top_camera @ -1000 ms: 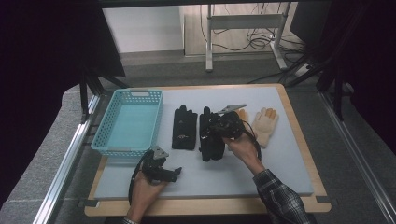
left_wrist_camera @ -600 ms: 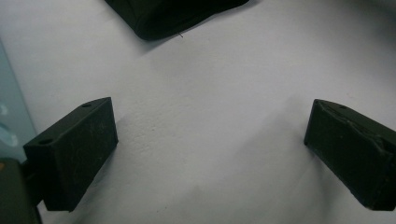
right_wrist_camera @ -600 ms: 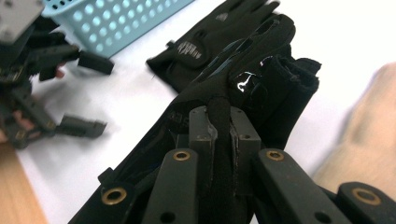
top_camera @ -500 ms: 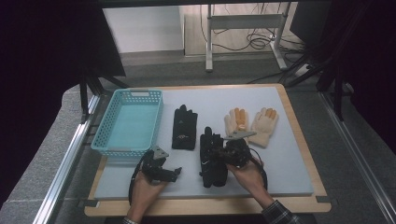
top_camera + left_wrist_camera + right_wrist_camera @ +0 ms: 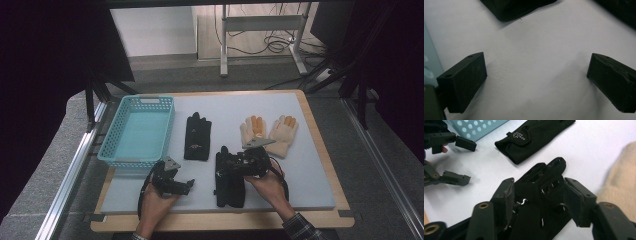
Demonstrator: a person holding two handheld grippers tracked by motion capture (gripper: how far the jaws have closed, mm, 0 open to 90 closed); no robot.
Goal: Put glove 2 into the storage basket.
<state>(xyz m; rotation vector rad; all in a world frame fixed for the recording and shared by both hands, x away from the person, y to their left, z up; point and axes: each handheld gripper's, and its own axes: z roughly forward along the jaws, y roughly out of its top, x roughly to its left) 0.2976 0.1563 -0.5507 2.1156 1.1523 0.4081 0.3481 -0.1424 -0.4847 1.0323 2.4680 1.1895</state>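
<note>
Right gripper [image 5: 231,167]: jaws just opened, astride near black glove [image 5: 229,182], not pressing it
Left gripper [image 5: 187,185]: open, empty
Black gloves: two
Tan gloves [image 5: 270,132]: two
Basket [image 5: 116,150]: one

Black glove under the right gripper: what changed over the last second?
The right gripper dragged the black glove from beside the tan gloves toward the table's near edge; its jaws have just been opening, so the glove lies released on the mat, fingers between the parted jaws. The left gripper, open, the other black glove and the basket stayed put.
</note>
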